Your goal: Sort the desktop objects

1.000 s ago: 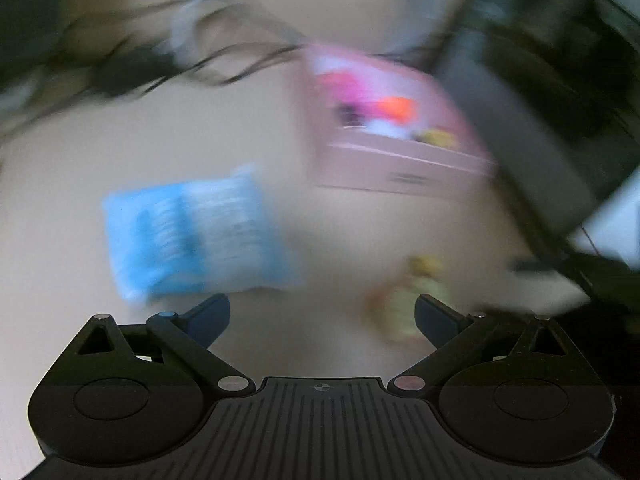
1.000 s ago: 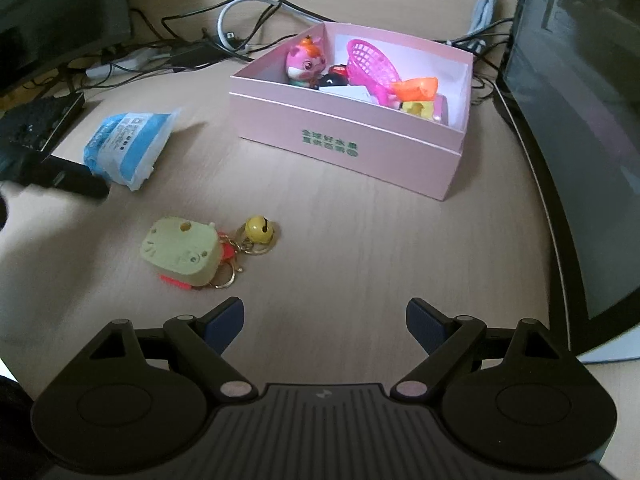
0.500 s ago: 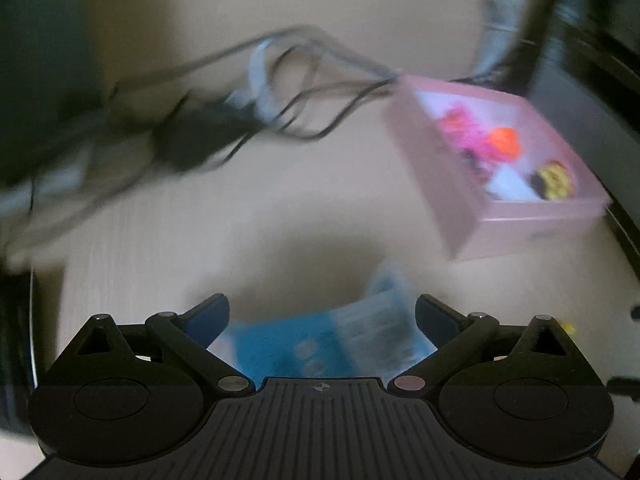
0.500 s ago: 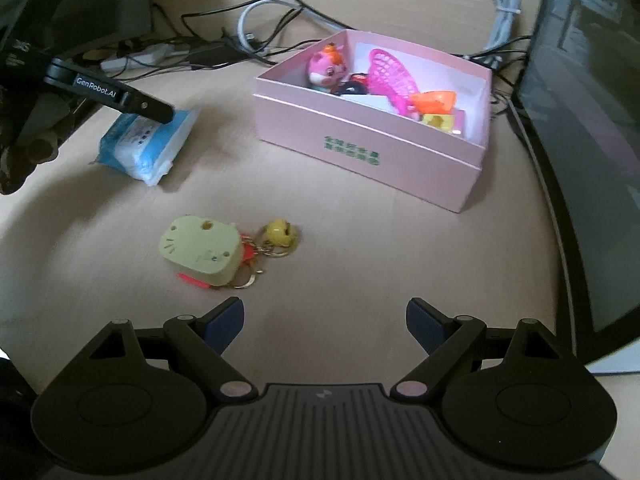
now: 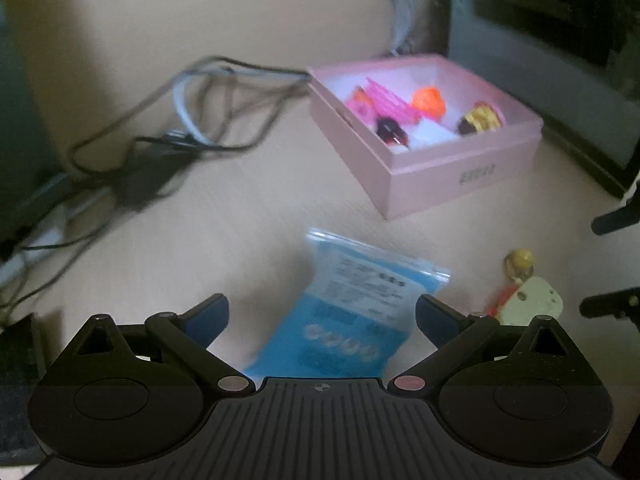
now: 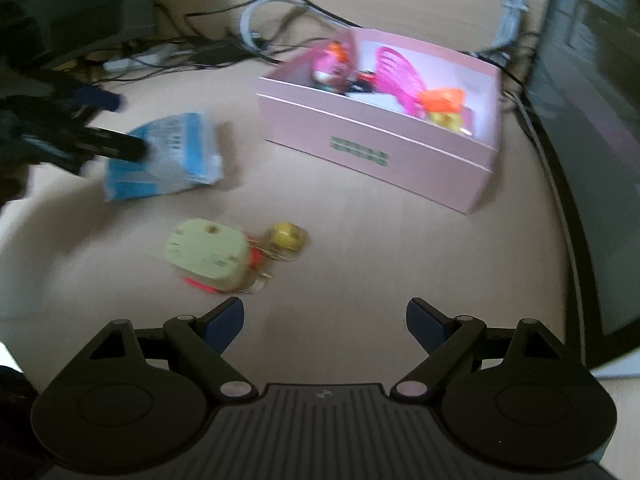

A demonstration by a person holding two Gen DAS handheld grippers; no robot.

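While the open pink cardboard box [image 6: 376,148] already holds several small toys, two things lie on the wooden desk [image 6: 360,248]: the blue plastic packet [image 5: 352,312], between the released left gripper [image 5: 322,316] fingers; the pale yellow keychain [image 6: 208,254], just ahead of the released right gripper [image 6: 324,320].

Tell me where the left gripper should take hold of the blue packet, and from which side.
Grip the blue packet across its narrow width at mid-body, coming from above. It lies flat on the desk, already between the open left gripper fingers; the crimped top edge looks too thin.
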